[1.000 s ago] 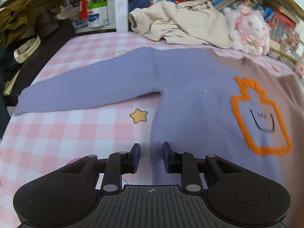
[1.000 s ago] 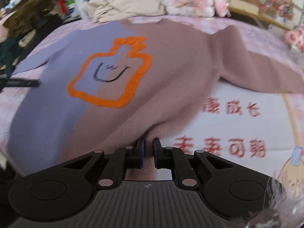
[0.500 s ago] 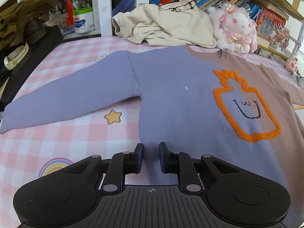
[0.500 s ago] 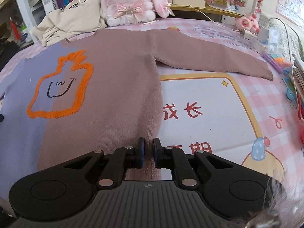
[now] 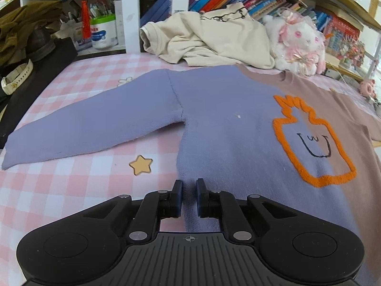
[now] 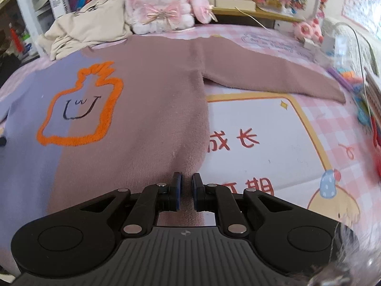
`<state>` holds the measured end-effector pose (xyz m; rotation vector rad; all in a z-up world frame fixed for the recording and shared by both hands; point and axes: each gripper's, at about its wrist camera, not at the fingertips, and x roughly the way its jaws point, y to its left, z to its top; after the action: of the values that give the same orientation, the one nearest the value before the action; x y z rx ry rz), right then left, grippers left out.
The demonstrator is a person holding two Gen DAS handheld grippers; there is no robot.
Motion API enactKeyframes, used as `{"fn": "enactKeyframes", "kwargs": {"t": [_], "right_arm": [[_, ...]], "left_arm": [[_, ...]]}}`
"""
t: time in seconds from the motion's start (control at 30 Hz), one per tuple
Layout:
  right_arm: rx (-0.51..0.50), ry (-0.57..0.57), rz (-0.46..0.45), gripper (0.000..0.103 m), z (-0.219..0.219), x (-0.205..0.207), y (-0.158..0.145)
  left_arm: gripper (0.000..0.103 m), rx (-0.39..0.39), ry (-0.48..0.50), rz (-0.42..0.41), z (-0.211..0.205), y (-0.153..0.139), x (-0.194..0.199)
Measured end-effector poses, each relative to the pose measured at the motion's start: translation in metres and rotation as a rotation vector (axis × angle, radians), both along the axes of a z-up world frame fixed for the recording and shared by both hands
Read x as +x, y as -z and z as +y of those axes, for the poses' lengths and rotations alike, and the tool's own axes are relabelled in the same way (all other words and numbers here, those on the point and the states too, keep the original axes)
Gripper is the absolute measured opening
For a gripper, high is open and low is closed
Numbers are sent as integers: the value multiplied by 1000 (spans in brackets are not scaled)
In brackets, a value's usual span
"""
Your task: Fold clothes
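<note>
Sweater (image 5: 226, 124) flat on pink checked bed cover (image 5: 59, 186), sleeves spread left and right. Left gripper (image 5: 189, 196), jaws just been closing, pinches near hem's purple corner. Right gripper (image 6: 185, 194) clamped on the brown hem corner. Beige garment (image 5: 209, 40), plush bunny (image 6: 159, 4) far side.

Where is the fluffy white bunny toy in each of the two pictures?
Left wrist view: the bunny toy sits top right, behind the sweater's collar, right of the cream clothes pile.
Right wrist view: the bunny toy sits top centre, just beyond the sweater's collar.
Shared landmark: the orange outline with a smiley on the sweater's chest.
</note>
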<state>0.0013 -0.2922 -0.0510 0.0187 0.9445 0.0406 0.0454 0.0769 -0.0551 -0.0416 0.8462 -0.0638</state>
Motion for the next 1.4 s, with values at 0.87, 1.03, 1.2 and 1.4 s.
{"fn": "enactKeyframes", "kwargs": {"t": [0.87, 1.03, 1.2, 1.4], "right_arm": [[42, 19, 8, 13, -14, -24, -2], [41, 30, 9, 13, -13, -24, -3], [41, 42, 10, 16, -12, -25, -5], [46, 70, -31, 40, -10, -30, -15]], "left_arm": [[11, -101, -24, 93, 2, -3, -60], [11, -75, -2, 87, 0, -2, -62], [13, -40, 18, 72, -3, -2, -64], [34, -47, 15, 23, -6, -14, -71]]}}
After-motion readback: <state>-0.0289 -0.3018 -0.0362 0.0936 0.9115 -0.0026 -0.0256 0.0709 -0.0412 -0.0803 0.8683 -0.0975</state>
